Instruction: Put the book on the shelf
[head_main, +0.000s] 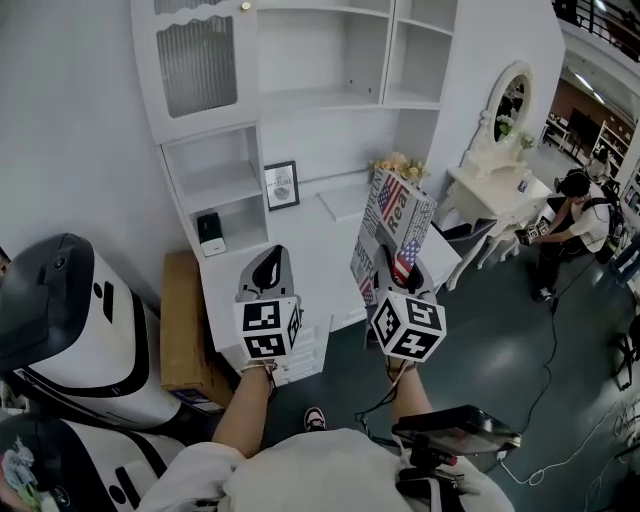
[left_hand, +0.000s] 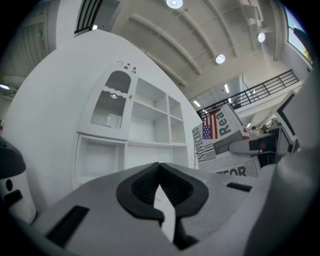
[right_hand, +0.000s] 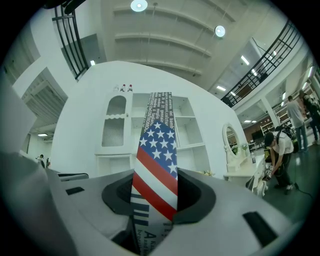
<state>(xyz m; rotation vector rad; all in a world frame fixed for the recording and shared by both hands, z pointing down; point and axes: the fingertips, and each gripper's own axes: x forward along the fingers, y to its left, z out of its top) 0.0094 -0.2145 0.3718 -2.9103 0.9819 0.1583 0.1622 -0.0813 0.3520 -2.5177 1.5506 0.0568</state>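
The book (right_hand: 156, 150) is pinched by its lower edge in the right gripper (right_hand: 155, 197) and held upright in the air, short of the shelf unit (head_main: 300, 90). The left gripper (left_hand: 160, 172) is pressed together on nothing. The book should be gripped firmly, held vertical, and lined up edge-on with an open compartment (head_main: 322, 52) before it is slid in.

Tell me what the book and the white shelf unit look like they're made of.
Book: printed paper or card cover, matte, newsprint lettering and a flag; it stands flat, so probably stiff. Shelf unit: white-painted wood or board by its look, smooth even finish, scalloped trim; which one, I cannot tell.
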